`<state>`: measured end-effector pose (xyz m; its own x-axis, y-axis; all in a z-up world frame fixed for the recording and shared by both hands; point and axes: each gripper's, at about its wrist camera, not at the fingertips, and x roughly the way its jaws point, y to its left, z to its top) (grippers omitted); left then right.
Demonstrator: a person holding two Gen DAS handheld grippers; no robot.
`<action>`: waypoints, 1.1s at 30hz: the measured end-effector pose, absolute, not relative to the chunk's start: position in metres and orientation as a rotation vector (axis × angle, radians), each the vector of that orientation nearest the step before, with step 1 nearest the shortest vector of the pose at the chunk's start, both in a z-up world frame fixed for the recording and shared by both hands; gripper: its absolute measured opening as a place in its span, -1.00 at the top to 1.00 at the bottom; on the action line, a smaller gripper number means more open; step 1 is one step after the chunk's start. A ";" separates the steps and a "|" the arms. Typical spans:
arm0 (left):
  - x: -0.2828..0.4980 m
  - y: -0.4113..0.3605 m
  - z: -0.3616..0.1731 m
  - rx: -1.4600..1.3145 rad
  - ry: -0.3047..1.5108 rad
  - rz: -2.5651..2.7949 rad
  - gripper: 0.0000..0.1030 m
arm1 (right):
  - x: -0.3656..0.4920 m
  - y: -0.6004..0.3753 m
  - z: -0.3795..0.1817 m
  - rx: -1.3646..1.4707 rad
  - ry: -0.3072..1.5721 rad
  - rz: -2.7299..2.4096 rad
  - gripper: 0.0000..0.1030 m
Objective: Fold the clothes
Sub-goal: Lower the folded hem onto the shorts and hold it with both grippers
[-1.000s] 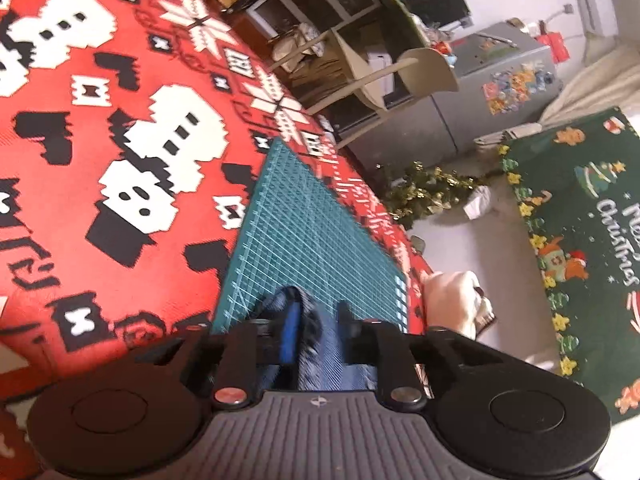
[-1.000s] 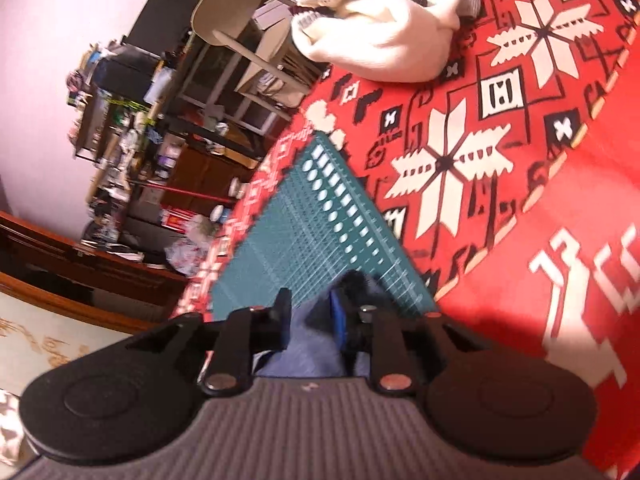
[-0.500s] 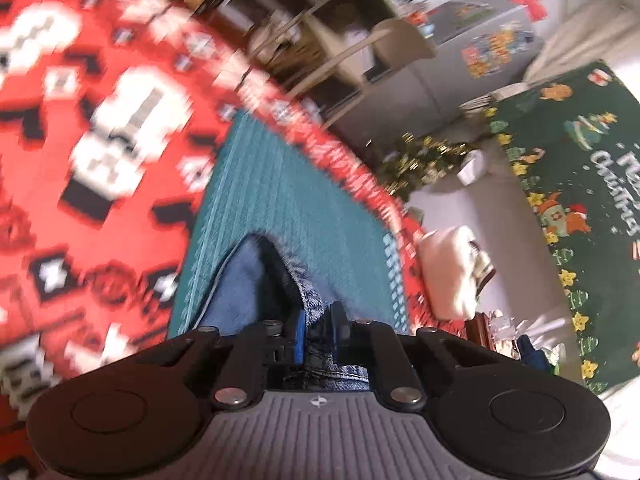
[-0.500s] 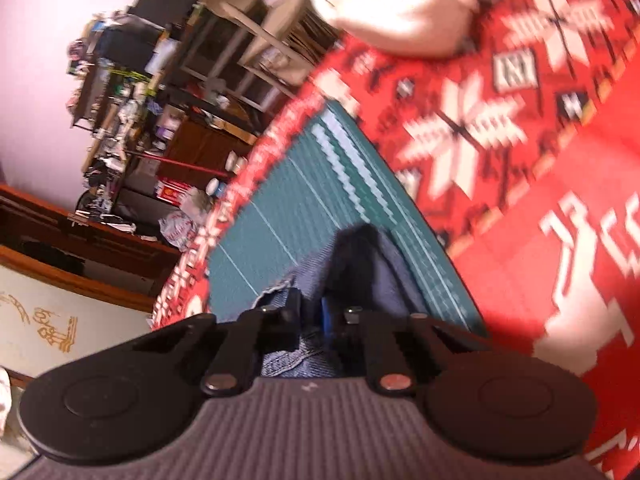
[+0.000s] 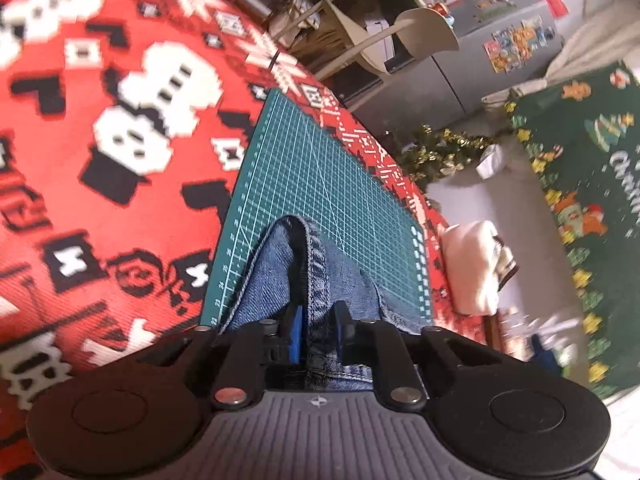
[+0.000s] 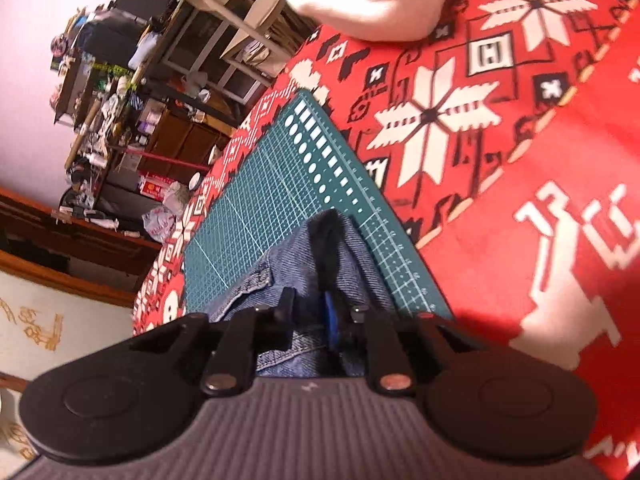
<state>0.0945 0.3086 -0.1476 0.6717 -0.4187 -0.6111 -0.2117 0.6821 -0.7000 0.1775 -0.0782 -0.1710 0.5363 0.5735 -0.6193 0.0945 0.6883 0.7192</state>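
Since the frame a second ago, more denim shows ahead of both grippers: then only a small bunch of cloth sat between the fingers, now a long fold of the jeans (image 5: pixel 304 268) runs out toward 12 o'clock over the green cutting mat (image 5: pixel 320 176). Left wrist view, from 9 o'clock across: red patterned tablecloth (image 5: pixel 100 128) with white and black pixel motifs fills the left half; the cutting mat lies on it, running from 6 up to about 12 o'clock; the jeans lie on the near part of the mat, a stitched seam standing up along the fold. Left gripper (image 5: pixel 316 328) is closed down to a narrow gap on that seam, cloth pinched between the blue pads. At 3 o'clock, off the table edge, a cream garment (image 5: pixel 476 268) and a dark green Christmas rug (image 5: pixel 592 168) on the floor; a beige chair (image 5: pixel 404 40) at 1 o'clock. Right wrist view: cluttered shelves (image 6: pixel 108 92) at 10 o'clock, the mat at centre, the jeans (image 6: pixel 344 260) on its near end with a dark hollow in the fold. Right gripper (image 6: pixel 308 312) is nearly closed, denim clamped between its fingers. Tablecloth spreads from 1 to 4 o'clock; a white garment (image 6: pixel 372 4) lies on it at 12 o'clock, well apart from the jeans.
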 end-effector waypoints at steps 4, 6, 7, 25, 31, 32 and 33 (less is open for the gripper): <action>0.085 0.306 -0.127 -0.743 0.808 -0.117 0.66 | 0.171 -0.082 -0.152 0.751 0.918 0.330 0.65; 0.086 0.307 -0.122 -0.766 0.764 -0.141 0.66 | 0.168 -0.083 -0.143 0.735 0.887 0.334 0.63; 0.086 0.307 -0.119 -0.777 0.741 -0.152 0.66 | 0.167 -0.084 -0.138 0.726 0.871 0.336 0.56; 0.117 0.302 -0.157 -0.856 0.843 -0.201 0.95 | 0.182 -0.091 -0.182 0.881 0.997 0.313 1.00; 0.105 0.295 -0.142 -0.770 0.805 -0.195 0.95 | 0.175 -0.100 -0.164 0.844 0.953 0.288 0.82; 0.102 0.295 -0.142 -0.791 0.794 -0.208 0.95 | 0.175 -0.101 -0.158 0.848 0.939 0.308 0.82; 0.101 0.296 -0.141 -0.819 0.784 -0.236 0.95 | 0.174 -0.101 -0.152 0.852 0.925 0.330 0.81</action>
<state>0.1012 0.2956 -0.1408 0.7006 -0.4737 -0.5336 -0.1000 0.6752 -0.7308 0.1739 -0.1015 -0.1524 0.5820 0.5860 -0.5638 0.0968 0.6385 0.7635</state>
